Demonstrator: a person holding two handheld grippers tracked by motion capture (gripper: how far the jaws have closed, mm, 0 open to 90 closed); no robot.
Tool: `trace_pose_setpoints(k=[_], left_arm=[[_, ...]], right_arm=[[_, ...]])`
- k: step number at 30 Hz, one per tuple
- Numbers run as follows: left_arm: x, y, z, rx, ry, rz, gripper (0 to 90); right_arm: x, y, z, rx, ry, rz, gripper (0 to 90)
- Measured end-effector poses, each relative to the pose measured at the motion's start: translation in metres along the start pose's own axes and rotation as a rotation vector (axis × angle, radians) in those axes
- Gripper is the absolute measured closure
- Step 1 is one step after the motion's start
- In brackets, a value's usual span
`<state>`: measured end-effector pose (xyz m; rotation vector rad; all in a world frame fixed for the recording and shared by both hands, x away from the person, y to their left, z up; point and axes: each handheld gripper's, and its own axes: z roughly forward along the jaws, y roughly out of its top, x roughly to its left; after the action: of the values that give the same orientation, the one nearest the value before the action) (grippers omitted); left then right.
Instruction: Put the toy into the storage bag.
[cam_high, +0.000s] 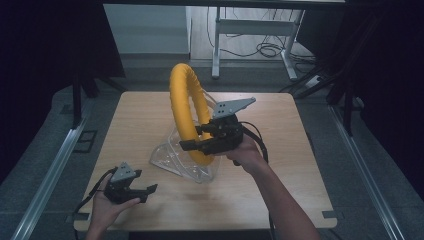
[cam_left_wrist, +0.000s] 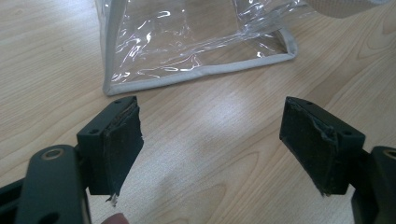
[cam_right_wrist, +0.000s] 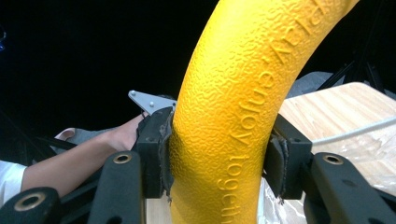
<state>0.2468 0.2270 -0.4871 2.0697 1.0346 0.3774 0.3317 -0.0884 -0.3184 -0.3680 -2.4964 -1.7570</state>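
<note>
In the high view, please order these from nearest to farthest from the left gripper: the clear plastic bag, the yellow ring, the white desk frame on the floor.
From the left gripper:
1. Clear plastic bag, just up-right on the table.
2. Yellow ring, standing upright in the bag, held by the right gripper.
3. White desk frame, beyond the table.

Probably a lab: black curtains (cam_high: 45, 45), floor cables (cam_high: 265, 50).

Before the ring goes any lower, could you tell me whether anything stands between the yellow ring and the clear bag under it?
Nothing visible does. The right gripper holds the yellow ring upright with its lower end already at the clear bag. The left gripper rests open on the table, apart from the bag.
</note>
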Motion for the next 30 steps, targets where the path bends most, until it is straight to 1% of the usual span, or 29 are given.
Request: trace_pose_setpoints(k=[3, 7, 9, 11, 12, 16, 17, 19, 23, 26, 30], left_arm=[[0.000, 0.000, 0.000, 0.000, 0.000, 0.000, 20.9], [0.000, 0.000, 0.001, 0.000, 0.001, 0.001, 20.9], [0.000, 0.000, 0.001, 0.001, 0.001, 0.002, 20.9], [0.000, 0.000, 0.001, 0.000, 0.000, 0.001, 20.9], [0.000, 0.000, 0.001, 0.000, 0.000, 0.001, 20.9], [0.000, 0.000, 0.000, 0.002, -0.001, 0.003, 20.9], [0.000, 0.000, 0.001, 0.003, 0.000, 0.005, 20.9], [0.000, 0.000, 0.001, 0.003, -0.001, 0.004, 20.9], [0.000, 0.000, 0.001, 0.007, 0.000, 0.008, 20.9], [0.000, 0.000, 0.001, 0.007, 0.000, 0.008, 20.9], [0.000, 0.000, 0.001, 0.010, 0.000, 0.010, 20.8]], right_arm=[[-0.004, -0.005, 0.002, 0.013, -0.001, 0.018, 49.1], [-0.011, -0.015, 0.006, 0.016, -0.003, 0.028, 49.1], [-0.014, -0.019, 0.008, 0.021, 0.006, 0.034, 49.0], [-0.016, -0.023, 0.010, 0.033, 0.001, 0.035, 48.7], [-0.017, -0.024, 0.011, 0.030, -0.006, 0.041, 48.6], [-0.027, -0.034, 0.015, 0.060, -0.023, 0.066, 47.2], [-0.030, -0.038, 0.016, 0.053, -0.027, 0.082, 47.1], [-0.035, -0.041, 0.015, 0.038, -0.031, 0.100, 47.1], [-0.040, -0.043, 0.014, 0.019, -0.035, 0.107, 46.3], [-0.041, -0.043, 0.014, 0.014, -0.054, 0.100, 45.4], [-0.040, -0.044, 0.013, 0.016, -0.114, 0.077, 43.5]])
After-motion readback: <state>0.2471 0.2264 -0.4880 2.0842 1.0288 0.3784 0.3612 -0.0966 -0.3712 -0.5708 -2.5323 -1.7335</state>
